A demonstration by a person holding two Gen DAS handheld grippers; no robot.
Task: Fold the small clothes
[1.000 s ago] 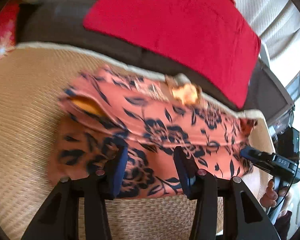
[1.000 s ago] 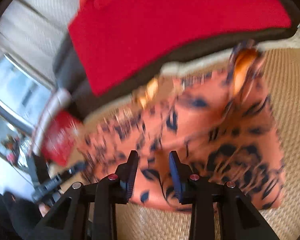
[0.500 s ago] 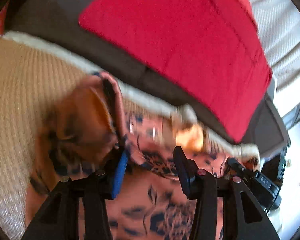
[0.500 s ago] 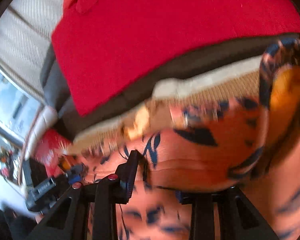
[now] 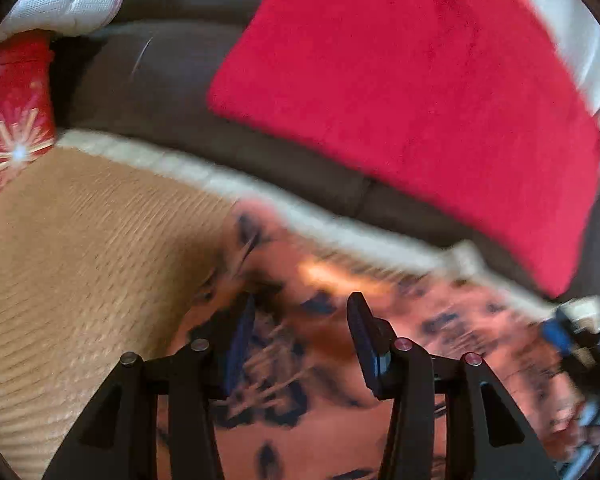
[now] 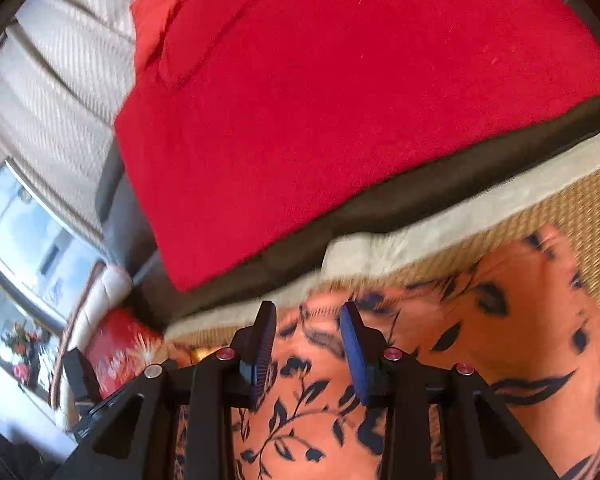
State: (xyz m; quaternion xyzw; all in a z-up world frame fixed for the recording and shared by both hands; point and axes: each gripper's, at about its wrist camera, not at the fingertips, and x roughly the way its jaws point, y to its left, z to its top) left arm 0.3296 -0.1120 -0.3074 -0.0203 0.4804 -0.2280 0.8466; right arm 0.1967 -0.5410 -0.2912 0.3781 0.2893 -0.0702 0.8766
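Two tongs: both over one garment, one per hand.
Garment [image 6: 480, 320]: orange cloth with dark floral print, lying on a woven mat [image 5: 80, 260]; a small piece, seemingly already doubled over, though blur hides the layers.
Mat position: on a dark sofa seat [image 5: 160, 92], pale border along its far edge.
Left tongs [image 5: 298, 320]: jaws apart; cloth seen in the gap and below it, pads not visibly pressing on it; blur leaves some doubt.
Right tongs [image 6: 308, 328]: jaws apart and just widened a little; printed cloth lies beneath and between them, with no pinch visible, so judged released.
Garment direction from tongs: directly under and ahead of both pairs, reaching to the mat's far border.
Long axis: runs across the left view, from the left tongs off toward the right tongs [image 5: 560, 336], which show at that view's right edge.
Nearer hand: neither clearly; each sits at its own end of the cloth.
Deciding relation: the free edge lies just ahead of the fingertips, so the next fold would probably be taken across the long axis.
Step, as judged: a fold just laid, regrasp pending.
Background: red cushion [image 6: 340, 100] behind the mat; red patterned pillow [image 5: 12, 120] at left.
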